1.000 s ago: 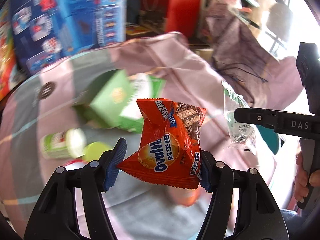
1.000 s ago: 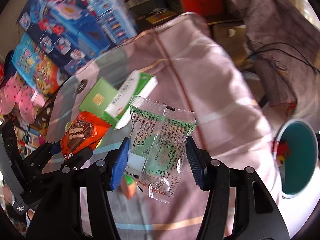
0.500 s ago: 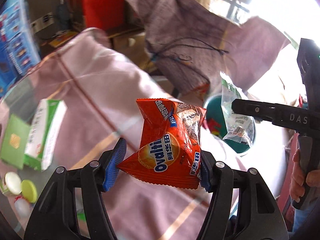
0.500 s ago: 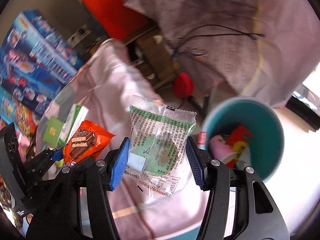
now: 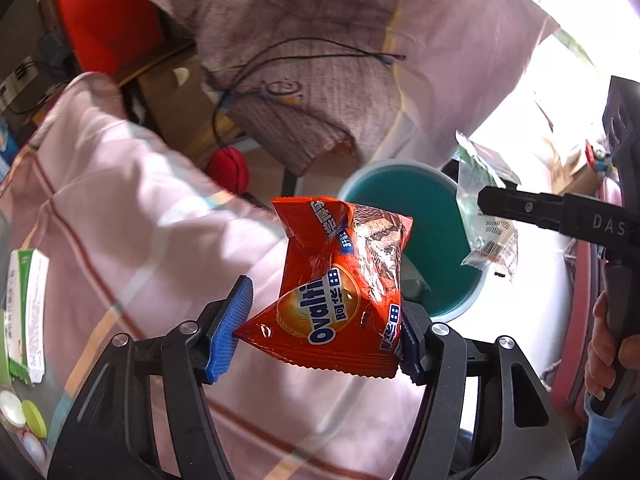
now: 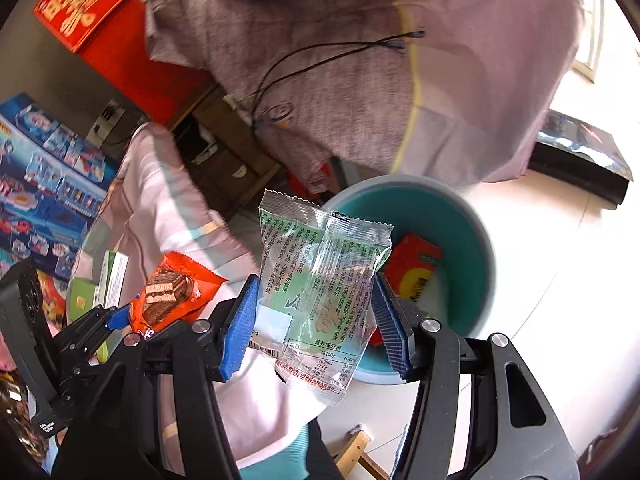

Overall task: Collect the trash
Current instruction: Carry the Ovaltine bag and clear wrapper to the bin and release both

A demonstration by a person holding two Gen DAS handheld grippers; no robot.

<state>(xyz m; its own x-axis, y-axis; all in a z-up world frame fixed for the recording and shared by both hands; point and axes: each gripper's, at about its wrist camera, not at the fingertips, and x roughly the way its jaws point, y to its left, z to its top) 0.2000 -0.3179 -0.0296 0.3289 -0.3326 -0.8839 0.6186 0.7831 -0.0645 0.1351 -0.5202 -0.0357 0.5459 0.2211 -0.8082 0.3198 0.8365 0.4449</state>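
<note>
My left gripper (image 5: 320, 328) is shut on an orange Ovaltine wrapper (image 5: 340, 292) and holds it in the air just left of a teal bin (image 5: 420, 216). My right gripper (image 6: 316, 324) is shut on a clear green-printed wrapper (image 6: 320, 280) and holds it above the near rim of the bin (image 6: 476, 240). The bin stands on the pale floor and holds a red packet (image 6: 412, 268). The clear wrapper also shows in the left wrist view (image 5: 488, 216). The left gripper with the orange wrapper (image 6: 172, 292) shows at left in the right wrist view.
A pink-clothed table (image 5: 120, 208) lies to the left, with a green-and-white box (image 5: 26, 312) and small lids (image 5: 24, 416) on it. A grey cloth with a black cable (image 6: 312, 60) hangs behind the bin. A dark box (image 6: 580, 164) lies on the floor.
Both grippers have swung right, away from the table, with their wrappers still held. The bin has come into full view and now lies close under the right gripper.
</note>
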